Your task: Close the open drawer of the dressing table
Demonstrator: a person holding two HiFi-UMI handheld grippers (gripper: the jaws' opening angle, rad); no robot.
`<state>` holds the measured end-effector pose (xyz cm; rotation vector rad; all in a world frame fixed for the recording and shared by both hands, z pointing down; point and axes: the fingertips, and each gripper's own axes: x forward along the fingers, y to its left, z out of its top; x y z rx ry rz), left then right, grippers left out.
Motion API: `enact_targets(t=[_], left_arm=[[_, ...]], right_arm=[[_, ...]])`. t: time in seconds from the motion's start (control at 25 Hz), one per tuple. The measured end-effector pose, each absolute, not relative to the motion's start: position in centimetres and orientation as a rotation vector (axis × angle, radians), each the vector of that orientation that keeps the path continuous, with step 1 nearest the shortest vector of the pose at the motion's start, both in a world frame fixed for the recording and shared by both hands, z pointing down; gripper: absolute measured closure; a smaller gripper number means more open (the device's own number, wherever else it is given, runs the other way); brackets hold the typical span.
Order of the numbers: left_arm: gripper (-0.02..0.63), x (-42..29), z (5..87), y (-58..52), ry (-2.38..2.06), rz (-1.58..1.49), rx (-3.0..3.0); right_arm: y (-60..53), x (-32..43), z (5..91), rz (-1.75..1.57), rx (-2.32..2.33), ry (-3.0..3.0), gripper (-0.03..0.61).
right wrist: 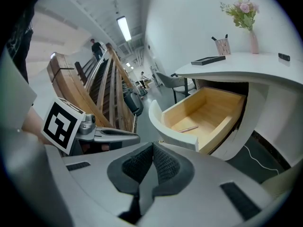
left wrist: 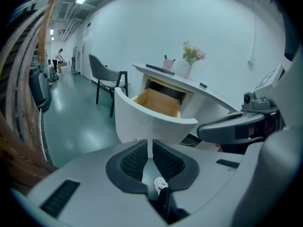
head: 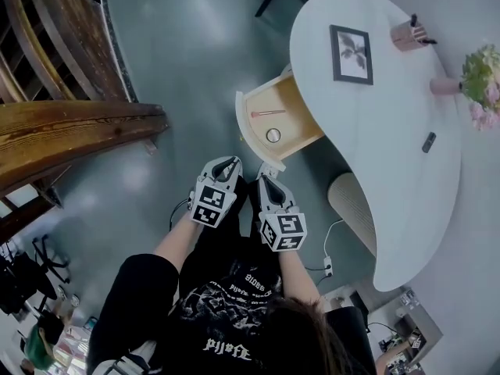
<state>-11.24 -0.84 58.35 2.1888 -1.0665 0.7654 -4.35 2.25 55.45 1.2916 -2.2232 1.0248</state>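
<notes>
The white dressing table [head: 391,178] stands at the right, and its drawer [head: 254,112] is pulled out toward me. The drawer has a curved white front [left wrist: 147,119] and a pale wooden inside [right wrist: 203,110]. In it lie a pink pen [right wrist: 188,128] and a small round thing [head: 273,135]. My left gripper [head: 229,165] and right gripper [head: 266,180] hover side by side just short of the drawer front. Both point at it, shut and holding nothing. The left fingertips [left wrist: 150,141] sit close to the front's lower edge, apart from it.
A wooden staircase [head: 70,123] fills the left side. A framed picture [head: 351,53], a pen cup [head: 408,33] and a vase of flowers [head: 484,76] stand on the tabletop. A beige stool [head: 355,201] sits under the table, and a grey chair [left wrist: 106,77] beyond the drawer.
</notes>
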Motion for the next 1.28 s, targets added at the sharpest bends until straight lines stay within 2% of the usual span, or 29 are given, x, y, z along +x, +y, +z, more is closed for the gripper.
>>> enact_targets(t=[0.2,0.32,0.6,1.28], left_arm=[[0.574,-11.5,60.5,-1.3,-1.055,0.778,2.178],[0.494,-11.3,61.8,-1.7,-1.018,0.782,2.179],[0.423,-11.0,64.5,-2.8,-0.961,0.815,2.197],[0.411,-9.7,69.3,-5.4,-0.88,0.944,2.235]], right_arm=[[1.9,-4.6,56.9,1.049,1.317,-2.211,0.552],[1.9,-4.6,57.8,1.061,1.332,-2.196,0.552],[2.8,-5.0,59.6,1.094,1.328,-2.169,0.552],[4.0,-3.3,61.6,1.207,1.372,-2.127,0.552]])
